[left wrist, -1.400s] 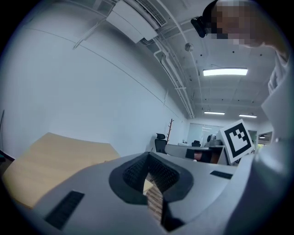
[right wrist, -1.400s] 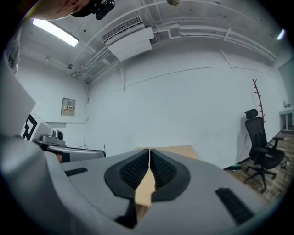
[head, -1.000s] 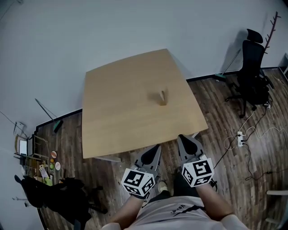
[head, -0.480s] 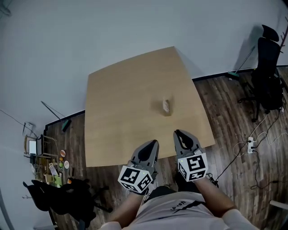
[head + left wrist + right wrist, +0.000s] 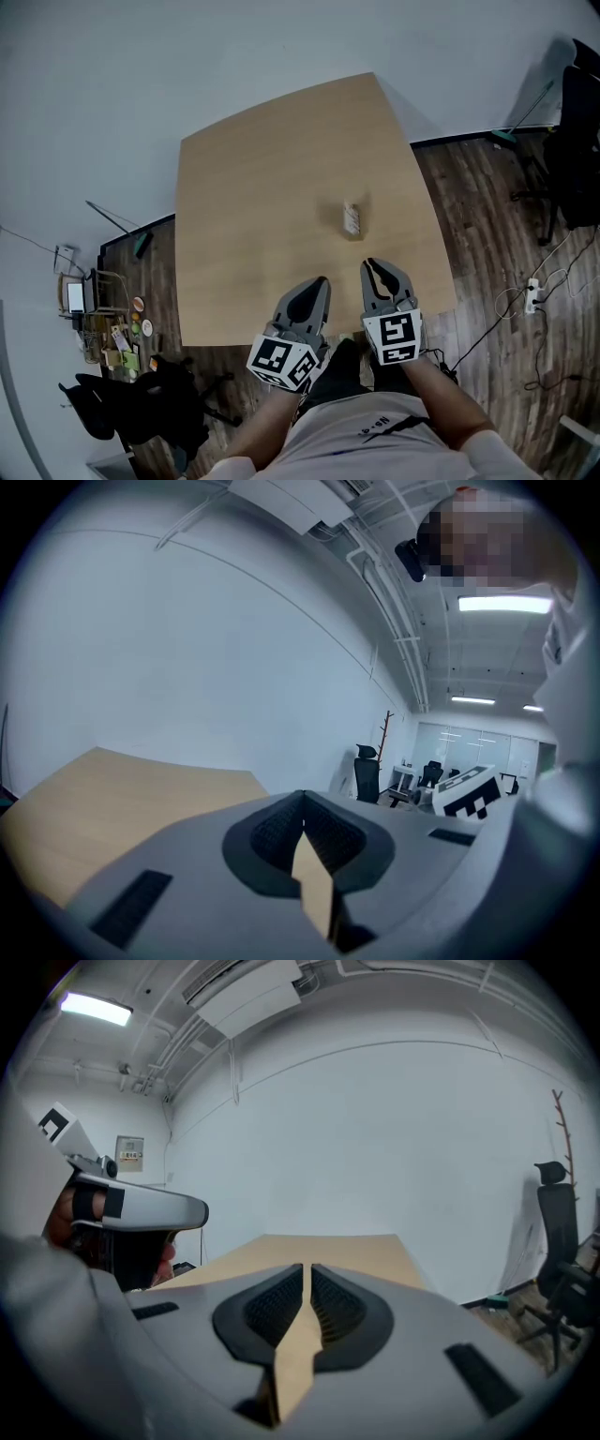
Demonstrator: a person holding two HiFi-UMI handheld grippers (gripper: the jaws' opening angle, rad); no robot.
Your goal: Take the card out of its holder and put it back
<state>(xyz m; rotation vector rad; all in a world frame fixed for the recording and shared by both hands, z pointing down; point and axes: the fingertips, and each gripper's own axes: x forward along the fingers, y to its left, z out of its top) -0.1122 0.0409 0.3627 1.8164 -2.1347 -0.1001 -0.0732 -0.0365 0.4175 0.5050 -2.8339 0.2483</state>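
A small card holder with a pale card (image 5: 351, 218) stands upright on the light wooden table (image 5: 253, 187), right of its middle. Both grippers hover at the table's near edge, well short of the holder. My left gripper (image 5: 315, 289) is shut, its jaws meeting with nothing between them (image 5: 303, 799). My right gripper (image 5: 376, 273) is just in front of the holder, with its jaws pressed almost together and empty (image 5: 307, 1274). The holder does not show in either gripper view; only the tabletop (image 5: 319, 1246) appears beyond the jaws.
A black office chair (image 5: 579, 141) stands at the far right on the dark wood floor, with a power strip and cables (image 5: 534, 292) near it. Clutter and a small shelf (image 5: 98, 323) lie left of the table, beside a black bag (image 5: 141, 412). A white wall runs behind.
Both grippers have moved forward, from below the table's near edge to over it. The view has shifted, so the card holder sits closer to the right gripper.
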